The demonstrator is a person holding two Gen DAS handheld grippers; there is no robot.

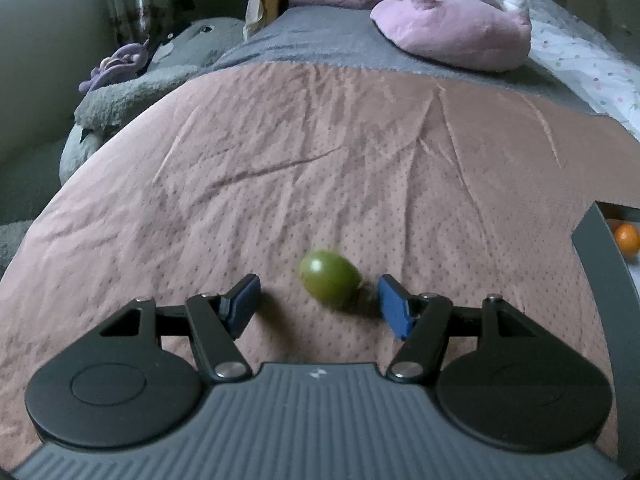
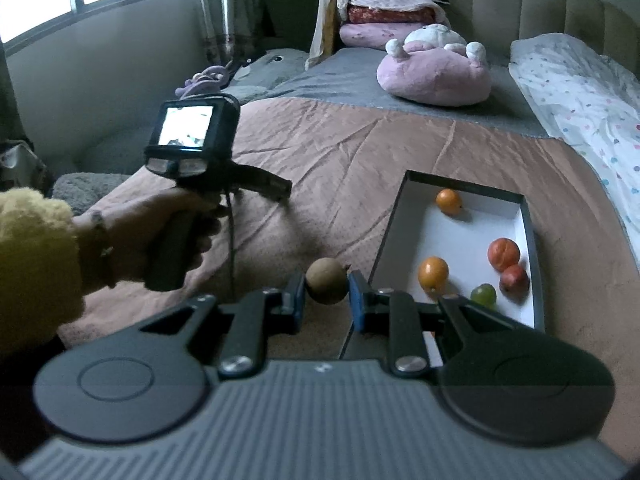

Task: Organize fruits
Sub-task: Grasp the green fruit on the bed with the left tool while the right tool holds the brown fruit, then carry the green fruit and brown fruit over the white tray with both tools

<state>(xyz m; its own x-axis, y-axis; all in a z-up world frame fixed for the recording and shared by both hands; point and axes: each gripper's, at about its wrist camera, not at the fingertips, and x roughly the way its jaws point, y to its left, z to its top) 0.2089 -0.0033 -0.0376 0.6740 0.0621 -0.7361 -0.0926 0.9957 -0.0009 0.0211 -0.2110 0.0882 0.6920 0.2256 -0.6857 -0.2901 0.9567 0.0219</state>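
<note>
One green fruit (image 1: 330, 279) between spread jaws (nearer the right).

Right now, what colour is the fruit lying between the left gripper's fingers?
Green fruit, seen best in the left wrist view.

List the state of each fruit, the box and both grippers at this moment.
Left gripper: open, empty.
Green fruit: loose on the bedspread, just ahead of the open pads.
Right gripper: shut on the brown fruit.
Box: open, on the bed.
Two orange fruits: in the box.
Two red fruits: in the box, side by side.
Green grape: in the box.
</note>
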